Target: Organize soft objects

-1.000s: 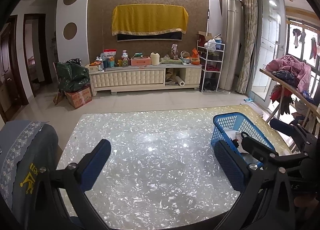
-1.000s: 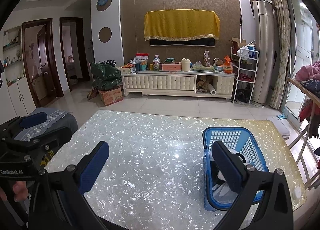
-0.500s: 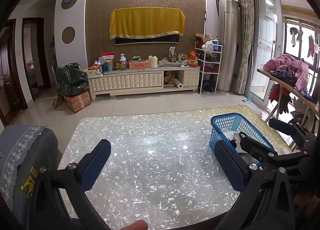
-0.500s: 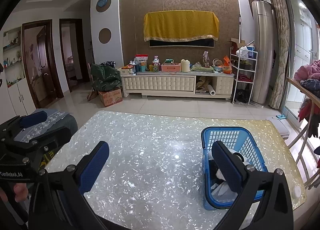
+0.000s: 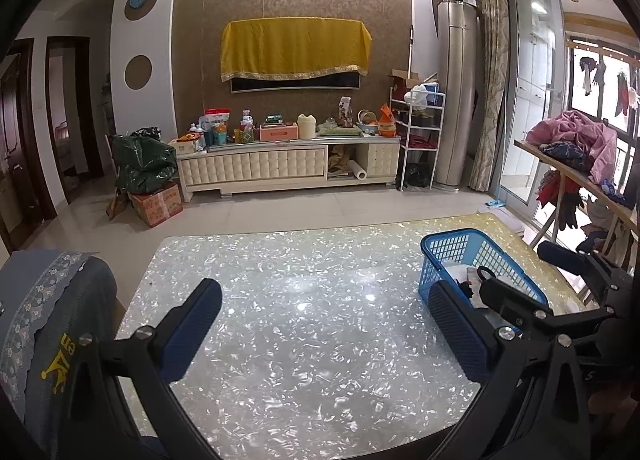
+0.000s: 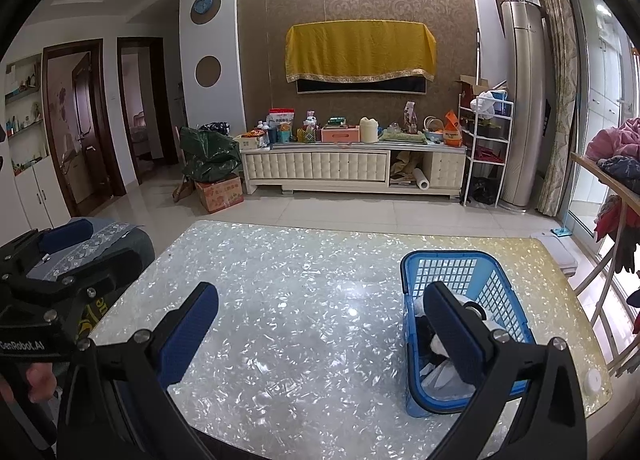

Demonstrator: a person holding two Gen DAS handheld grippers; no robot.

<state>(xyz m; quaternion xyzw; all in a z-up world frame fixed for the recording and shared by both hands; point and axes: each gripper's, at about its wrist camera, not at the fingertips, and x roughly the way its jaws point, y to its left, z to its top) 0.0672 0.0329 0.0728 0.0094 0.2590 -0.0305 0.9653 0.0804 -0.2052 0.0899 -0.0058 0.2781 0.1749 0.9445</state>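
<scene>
A blue plastic basket (image 5: 452,248) stands on the right side of the pearly white table (image 5: 300,300); it also shows in the right wrist view (image 6: 460,272). White and black soft items (image 6: 430,340) lie inside it. My left gripper (image 5: 326,326) is open and empty above the table's near part, left of the basket. My right gripper (image 6: 320,328) is open and empty, its right finger (image 6: 456,332) in front of the basket. The right gripper also shows at the right edge of the left wrist view (image 5: 532,308).
A chair back with a blue-grey cover (image 5: 48,320) stands at the table's left edge. A small white cap (image 6: 593,378) lies near the table's right front corner. A rack with piled clothes (image 5: 576,139) stands to the right. A TV cabinet (image 5: 288,163) stands across the tiled floor.
Both grippers stay open and empty. The left wrist view has tilted a little, so the room and basket sit lower in it. The right gripper has barely moved.
</scene>
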